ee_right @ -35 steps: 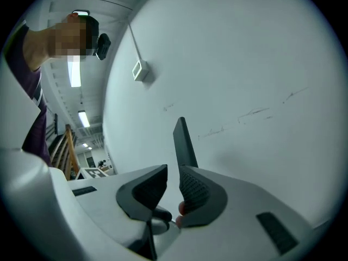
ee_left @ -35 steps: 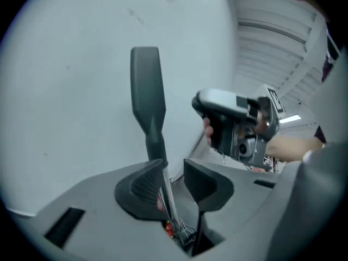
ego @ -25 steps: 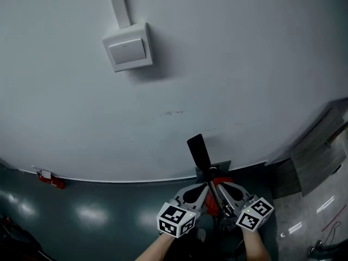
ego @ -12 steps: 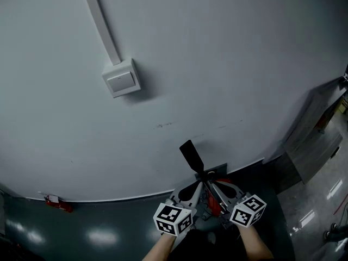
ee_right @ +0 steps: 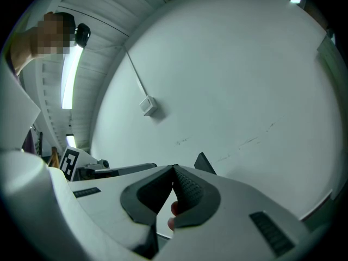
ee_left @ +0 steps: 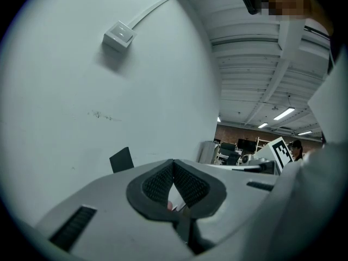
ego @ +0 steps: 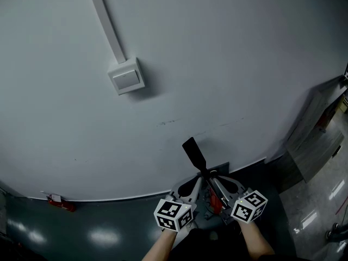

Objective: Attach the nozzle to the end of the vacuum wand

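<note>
Head view: two grippers, the left gripper (ego: pixel 191 186) and the right gripper (ego: pixel 223 185), converge low against one pale wall (ego: pixel 217 64). One black nozzle (ego: pixel 194 153) juts up between them, above the red-trimmed vacuum wand (ego: pixel 216 196). One switch box (ego: pixel 126 76) sits on the wall. Left gripper view: its fingers (ee_left: pixel 157 181) are pressed together at the tips, with the nozzle beyond on the left. Right gripper view: its fingers (ee_right: pixel 190 192) also meet tip to tip, with the nozzle just to their right.

The wall (ego: pixel 228 58) fills the far side; a switch box (ego: pixel 126 76) sits on it at upper left, a conduit (ego: pixel 106 20) running up from it; near, the left gripper (ego: pixel 197 181) and right gripper (ego: pixel 213 177) lie side by side; the nozzle (ego: pixel 194 154) stands just beyond their tips, before the wall; a cabinet (ego: pixel 318 137) stands at right.
</note>
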A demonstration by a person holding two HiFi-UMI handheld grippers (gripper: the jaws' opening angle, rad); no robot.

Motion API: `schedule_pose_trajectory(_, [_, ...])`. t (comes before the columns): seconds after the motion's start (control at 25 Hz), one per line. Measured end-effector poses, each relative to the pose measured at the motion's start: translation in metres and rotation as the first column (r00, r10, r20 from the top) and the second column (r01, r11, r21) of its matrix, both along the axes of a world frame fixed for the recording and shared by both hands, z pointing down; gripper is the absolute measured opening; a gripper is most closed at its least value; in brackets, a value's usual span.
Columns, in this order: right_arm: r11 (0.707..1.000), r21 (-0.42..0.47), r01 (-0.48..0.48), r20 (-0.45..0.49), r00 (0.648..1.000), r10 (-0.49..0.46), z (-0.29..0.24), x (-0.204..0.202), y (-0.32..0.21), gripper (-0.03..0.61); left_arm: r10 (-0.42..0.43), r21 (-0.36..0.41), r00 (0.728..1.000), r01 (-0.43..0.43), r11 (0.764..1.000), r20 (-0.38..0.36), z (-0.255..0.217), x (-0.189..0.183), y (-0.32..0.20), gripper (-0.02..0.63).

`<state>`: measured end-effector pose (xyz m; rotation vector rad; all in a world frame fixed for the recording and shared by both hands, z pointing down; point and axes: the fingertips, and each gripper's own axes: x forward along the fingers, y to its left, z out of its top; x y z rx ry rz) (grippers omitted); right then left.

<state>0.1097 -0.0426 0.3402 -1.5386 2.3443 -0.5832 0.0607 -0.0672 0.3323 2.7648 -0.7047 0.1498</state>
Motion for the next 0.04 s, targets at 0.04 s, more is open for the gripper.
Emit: schedule_pose_trajectory(0.04, [1.000, 0.000, 0.000, 0.002, 1.000, 0.000, 0.0001, 0.0000, -0.0002, 0.017, -0.002, 0.000, 1.000, 0.002, 1.000, -0.001, 0.0002, -0.0005, -0.0002, 0.005])
